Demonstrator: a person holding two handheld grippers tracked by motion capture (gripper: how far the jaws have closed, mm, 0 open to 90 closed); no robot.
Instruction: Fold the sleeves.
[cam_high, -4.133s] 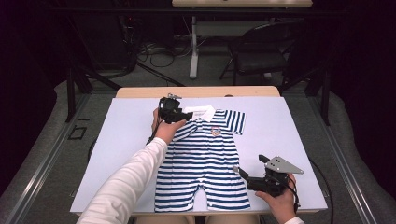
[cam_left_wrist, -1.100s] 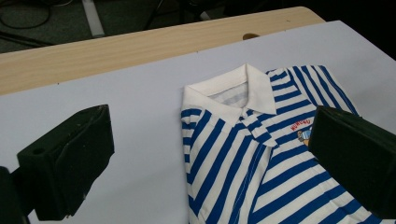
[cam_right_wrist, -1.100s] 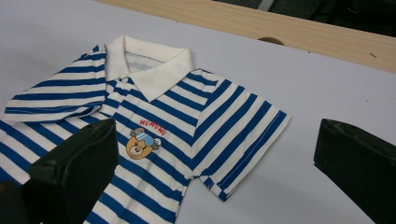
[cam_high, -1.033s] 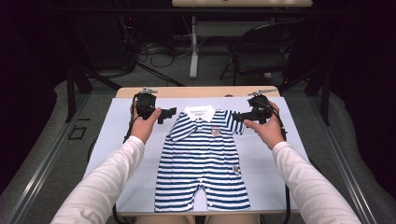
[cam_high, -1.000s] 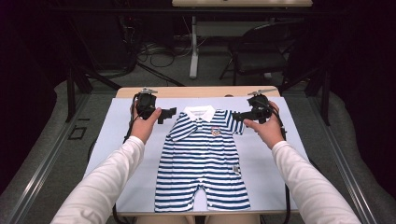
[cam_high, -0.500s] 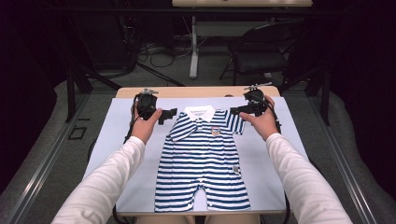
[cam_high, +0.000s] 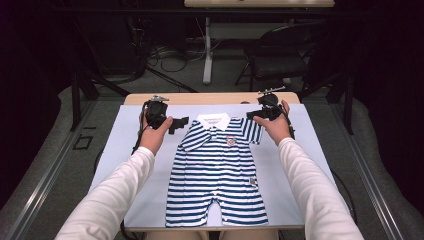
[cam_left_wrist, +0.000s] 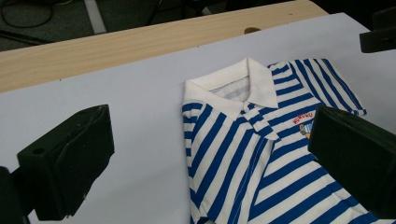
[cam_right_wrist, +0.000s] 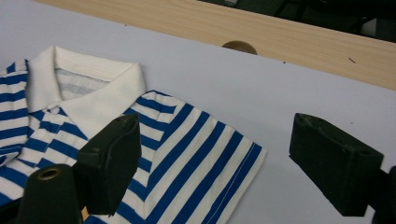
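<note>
Two hand-held grippers spread wide: left hand-held gripper (cam_high: 176, 125), right hand-held gripper (cam_high: 254, 114), each beside a sleeve. Striped baby romper (cam_high: 216, 170) lies flat mid-tabletop (cam_high: 125, 150). Soft, light, floppy cloth; you pinch at sleeve hems or shoulders, expect sag.

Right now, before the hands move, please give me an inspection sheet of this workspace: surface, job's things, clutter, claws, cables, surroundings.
Surface: pale mat on a wooden table, flat.
Job's things: striped romper lies face up, white collar toward the far edge, sleeves spread.
Clutter: nothing seen.
Claws: left claw open beside one sleeve; right claw open over the other sleeve; neither grips cloth.
Cables: one trails from the left claw along the mat; more on the floor.
Surroundings: dark chair and table legs behind.
</note>
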